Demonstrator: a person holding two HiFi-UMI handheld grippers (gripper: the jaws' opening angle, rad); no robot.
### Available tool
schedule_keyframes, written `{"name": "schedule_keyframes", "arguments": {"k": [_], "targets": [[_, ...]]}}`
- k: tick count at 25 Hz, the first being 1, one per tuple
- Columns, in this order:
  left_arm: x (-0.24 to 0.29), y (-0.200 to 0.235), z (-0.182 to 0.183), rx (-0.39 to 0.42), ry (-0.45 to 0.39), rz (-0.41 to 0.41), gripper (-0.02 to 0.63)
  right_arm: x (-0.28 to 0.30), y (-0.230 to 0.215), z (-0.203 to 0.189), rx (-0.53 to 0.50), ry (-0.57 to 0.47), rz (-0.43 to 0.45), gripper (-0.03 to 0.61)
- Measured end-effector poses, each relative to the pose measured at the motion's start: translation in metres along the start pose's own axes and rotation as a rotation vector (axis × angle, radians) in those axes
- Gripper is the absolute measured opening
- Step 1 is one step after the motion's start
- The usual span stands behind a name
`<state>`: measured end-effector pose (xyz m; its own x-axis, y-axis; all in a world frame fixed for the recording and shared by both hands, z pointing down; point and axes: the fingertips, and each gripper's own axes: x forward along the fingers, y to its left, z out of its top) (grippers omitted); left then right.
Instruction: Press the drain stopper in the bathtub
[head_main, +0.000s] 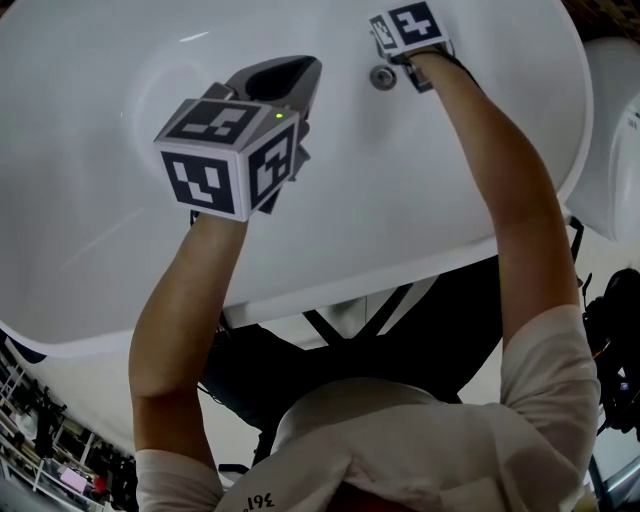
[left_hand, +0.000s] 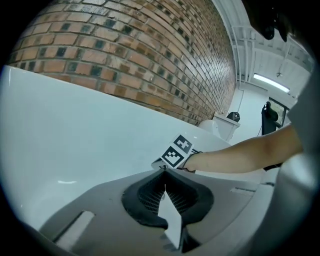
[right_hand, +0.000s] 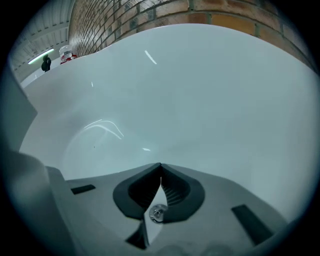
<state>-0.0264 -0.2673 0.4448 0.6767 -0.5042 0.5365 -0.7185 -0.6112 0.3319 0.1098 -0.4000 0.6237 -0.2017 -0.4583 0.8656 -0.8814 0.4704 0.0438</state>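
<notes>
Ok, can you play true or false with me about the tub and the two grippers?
1. The tub is white. True.
2. The left gripper holds the stopper. False: its jaws are shut on nothing, and the stopper sits in the tub floor by the right gripper.
3. Both grippers have their jaws together. True.
4. The wall behind the tub is wood. False: it is brick.
</notes>
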Motion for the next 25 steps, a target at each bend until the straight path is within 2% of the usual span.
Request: {"name": "schedule_keyframes", "arguments": {"k": [5, 11, 14, 17, 25], "targets": [[0.015, 0.004, 0.003, 0.047, 0.061, -0.005, 0.006, 0.020, -0.005, -0.022, 0.014, 0.043, 0.006, 0.015], [0.036, 0.011, -0.007, 0.015, 0.108, -0.001, 0.006, 0.050, -0.004, -0.054, 0.013, 0.117, 0.031, 0.014], [0.041, 0.003, -0.018, 0.010, 0.132, -0.022, 0.006, 0.066, 0.001, -0.079, 0.011, 0.181, 0.073, 0.015], [0.044, 0.004, -0.031, -0.036, 0.139, -0.034, 0.006, 0.080, 0.002, -0.106, 0.036, 0.241, 0.109, 0.014], [0.035, 0.011, -0.045, -0.110, 0.136, -0.052, 0.006, 0.100, 0.010, -0.147, 0.085, 0.312, 0.200, 0.014]]}}
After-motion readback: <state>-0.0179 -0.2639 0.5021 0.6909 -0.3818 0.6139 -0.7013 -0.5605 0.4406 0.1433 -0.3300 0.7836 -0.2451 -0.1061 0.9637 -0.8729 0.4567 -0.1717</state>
